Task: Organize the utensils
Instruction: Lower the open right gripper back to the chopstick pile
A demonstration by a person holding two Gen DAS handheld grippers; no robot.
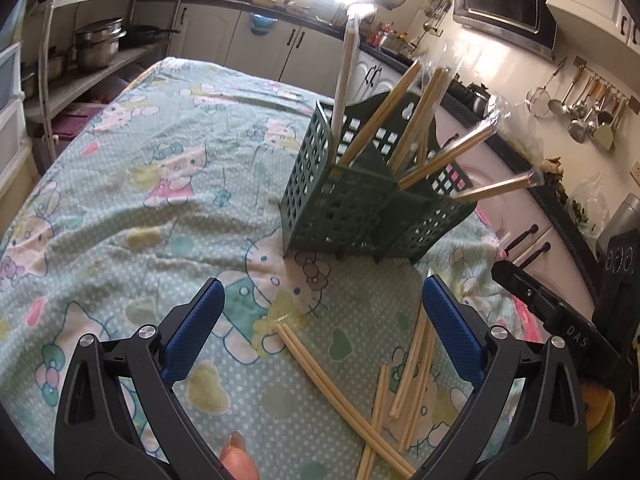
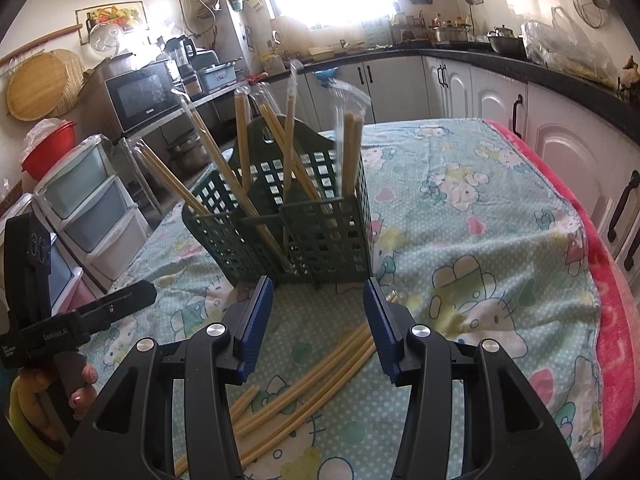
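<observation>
One table (image 1: pixel 132 208) fills both views, draped in a pale green cartoon-cat cloth, with a pink blanket (image 2: pixel 612 320) showing along its far edge in the right wrist view. One dark green slotted utensil basket (image 1: pixel 340 204) stands upright near the middle of it, divided into compartments. Six wrapped pairs of bamboo chopsticks (image 1: pixel 448 156) lean out of the basket at different angles, their clear sleeves sticking above the rim. Several more loose chopsticks (image 1: pixel 340 392) lie crossed on the cloth just in front of the basket, between it and the cameras; the heap overlaps too much for a sure count. Two tools are in play. The left tool (image 1: pixel 320 332) hangs over the cloth with its blue pads spread wide and nothing between them. The right tool (image 2: pixel 318 320) is likewise parted and empty, hovering above the loose chopsticks, close to the basket's front wall.
</observation>
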